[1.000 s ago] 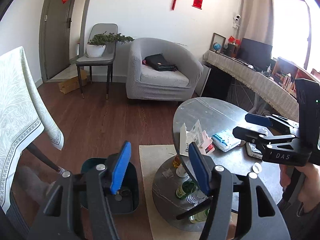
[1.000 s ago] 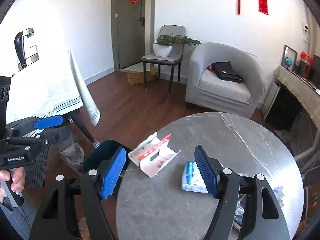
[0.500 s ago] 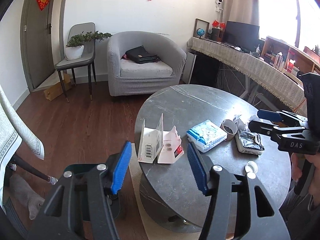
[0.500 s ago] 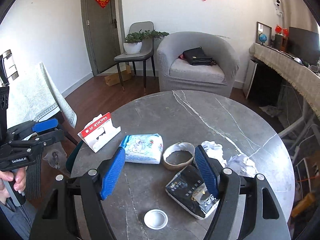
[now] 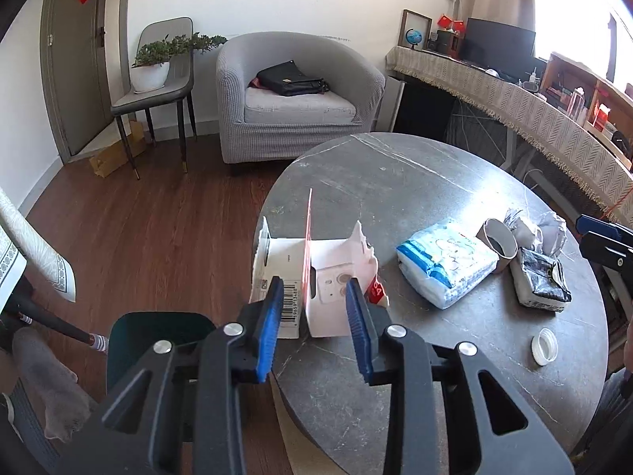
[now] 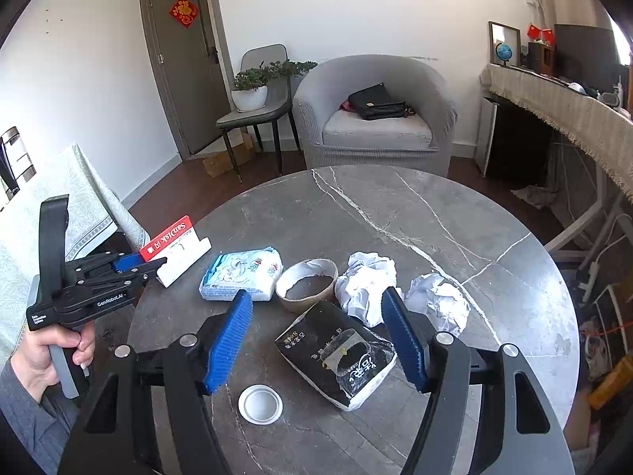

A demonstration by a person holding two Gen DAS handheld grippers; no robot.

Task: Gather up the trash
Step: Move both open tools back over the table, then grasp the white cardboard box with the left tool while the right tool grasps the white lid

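A torn white-and-red SanDisk package (image 5: 316, 277) stands at the near left edge of the round grey marble table (image 5: 415, 182). My left gripper (image 5: 314, 297) is open, its pads on either side of the package's near end; it also shows in the right wrist view (image 6: 142, 263). My right gripper (image 6: 318, 330) is open above a black-and-white snack bag (image 6: 336, 356). Around it lie a blue-white tissue pack (image 6: 241, 273), a tape roll core (image 6: 306, 285), two crumpled papers (image 6: 368, 281) and a white lid (image 6: 260, 403).
A dark green trash bin (image 5: 158, 340) stands on the floor left of the table. A grey cat (image 5: 51, 384) lies beside it. A grey armchair (image 5: 292, 99), a chair with a plant (image 5: 154, 79) and a long desk (image 5: 514, 95) stand behind.
Both grippers moved forward over the table. My left gripper narrowed and now straddles the SanDisk package. My right gripper closed in over the black snack bag.
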